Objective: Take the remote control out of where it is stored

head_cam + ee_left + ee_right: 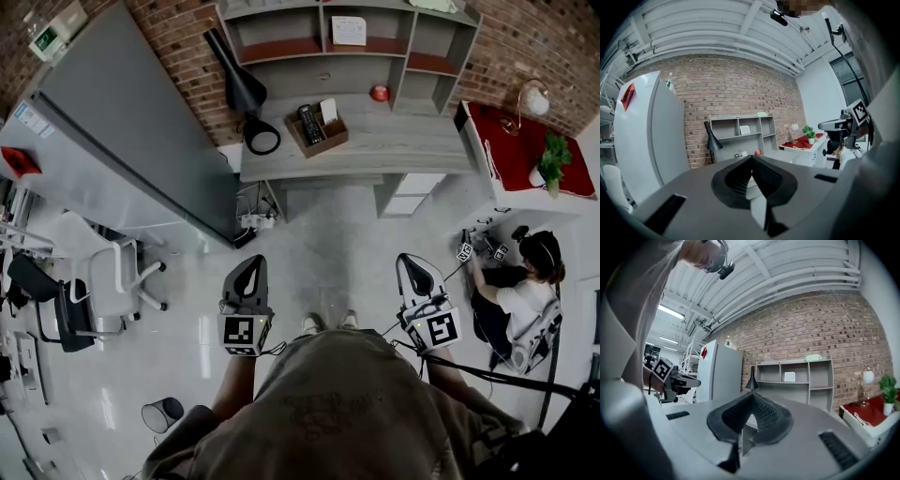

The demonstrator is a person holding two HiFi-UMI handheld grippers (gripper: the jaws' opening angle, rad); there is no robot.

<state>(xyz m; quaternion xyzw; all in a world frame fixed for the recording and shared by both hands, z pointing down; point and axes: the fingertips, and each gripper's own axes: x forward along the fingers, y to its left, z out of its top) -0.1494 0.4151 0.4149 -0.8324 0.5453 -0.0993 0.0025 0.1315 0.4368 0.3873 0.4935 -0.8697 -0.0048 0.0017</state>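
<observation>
A black remote control (308,124) lies in a small brown wooden box (317,137) on the grey desk (394,145) ahead of me, next to a white card standing in the same box. My left gripper (249,269) and right gripper (413,264) hang close to my body, well short of the desk, over the floor. Both are shut, their jaw tips meeting with nothing between them. In the left gripper view the shut left gripper (751,157) points at the desk and shelf. In the right gripper view, the right gripper (751,394) does the same.
A black desk lamp (242,94) stands on the desk's left end. A grey shelf unit (347,42) sits at the desk's back, with a red ball (379,93) below it. A grey refrigerator (112,122) stands left. A seated person (520,281) works at right. A white chair (103,272) is at left.
</observation>
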